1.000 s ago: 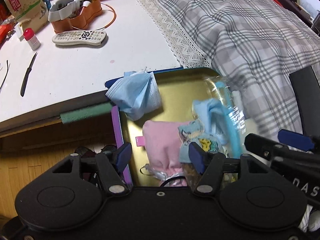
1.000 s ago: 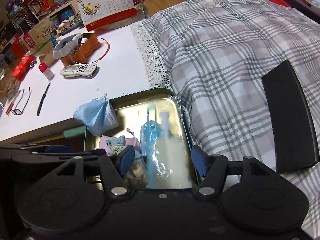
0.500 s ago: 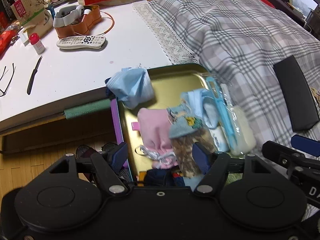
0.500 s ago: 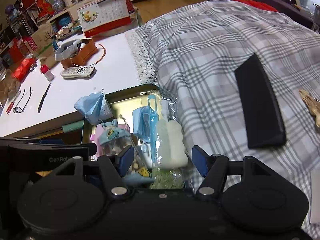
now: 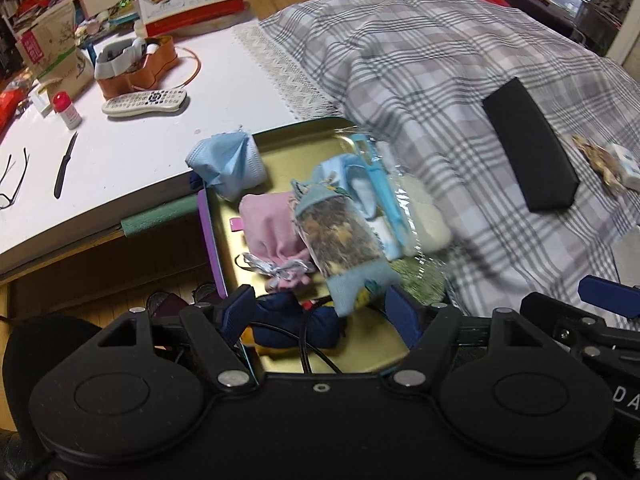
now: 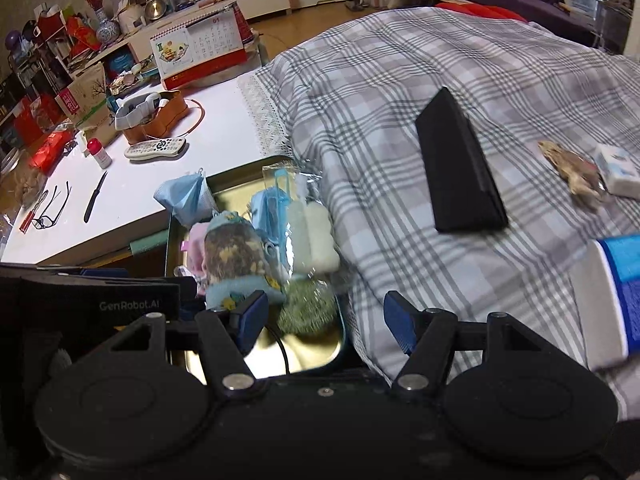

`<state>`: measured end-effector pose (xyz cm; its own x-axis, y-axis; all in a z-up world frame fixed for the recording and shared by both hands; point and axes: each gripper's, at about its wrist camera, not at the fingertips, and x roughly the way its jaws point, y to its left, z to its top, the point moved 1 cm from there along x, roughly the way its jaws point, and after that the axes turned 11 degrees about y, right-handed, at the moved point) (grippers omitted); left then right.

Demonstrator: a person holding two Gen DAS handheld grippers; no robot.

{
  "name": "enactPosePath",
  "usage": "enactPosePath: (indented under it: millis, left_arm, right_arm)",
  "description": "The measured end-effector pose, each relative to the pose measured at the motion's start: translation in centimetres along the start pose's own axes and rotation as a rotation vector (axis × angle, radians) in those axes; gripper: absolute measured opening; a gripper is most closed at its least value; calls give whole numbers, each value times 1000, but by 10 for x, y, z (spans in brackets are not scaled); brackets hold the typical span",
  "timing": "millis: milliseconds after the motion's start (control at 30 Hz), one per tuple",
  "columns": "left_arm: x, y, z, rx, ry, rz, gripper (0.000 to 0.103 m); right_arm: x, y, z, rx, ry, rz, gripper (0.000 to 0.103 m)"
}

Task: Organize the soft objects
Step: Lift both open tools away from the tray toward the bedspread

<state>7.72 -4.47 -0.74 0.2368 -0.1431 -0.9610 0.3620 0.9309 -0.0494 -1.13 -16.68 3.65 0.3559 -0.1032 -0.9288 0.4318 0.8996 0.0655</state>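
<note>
Now, L gripper [image 5: 322,312] hangs over near end of gold tin tray [image 5: 280,140], fingers spread wide, nothing between them. R gripper [image 6: 322,322] beside it, over tray's right edge & plaid blanket [image 6: 400,100], fingers likewise apart, empty. In tray: pink pouch [image 5: 270,224], blue-capped mesh sachet [image 5: 340,236] lying across it, clear pkg w/ blue items [image 5: 380,188] on right side, navy soft item [image 5: 292,324] at near end. Blue face mask [image 5: 226,164] draped over tray's far-left corner. Black case [image 6: 460,172] on blanket, well apart from tray.
</note>
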Motion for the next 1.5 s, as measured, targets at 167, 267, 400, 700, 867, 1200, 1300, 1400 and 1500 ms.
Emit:
enactPosePath:
  millis: [167, 267, 400, 700, 867, 1200, 1300, 1400, 1500]
  left_arm:
    - [-10, -16, -13, 27, -22, 7, 69]
    - [-14, -27, -20, 49, -29, 15, 70]
    - [-19, -41, -30, 78, -37, 19, 73]
    - [-26, -78, -45, 150, -47, 23, 73]
    - [-30, -96, -51, 185, -48, 14, 73]
    - [-38, -130, -48, 229, -70, -10, 73]
    - [-40, -142, -43, 252, -81, -15, 80]
    - [-41, -153, -37, 269, -103, -23, 83]
    - [-41, -165, -31, 287, -126, -26, 83]
  right_arm:
    - [-15, -15, -17, 36, -19, 2, 64]
    - [-23, -25, -26, 59, -29, -3, 64]
    - [-33, -40, -37, 95, -40, -18, 64]
    - [-55, -76, -63, 178, -68, -72, 65]
    - [-64, -95, -72, 223, -89, -98, 65]
    - [-89, -137, -75, 313, -165, -165, 69]
    - [-95, -154, -74, 350, -184, -195, 70]
    - [-101, -172, -72, 388, -202, -230, 70]
    - [-107, -189, -68, 406, -218, -281, 73]
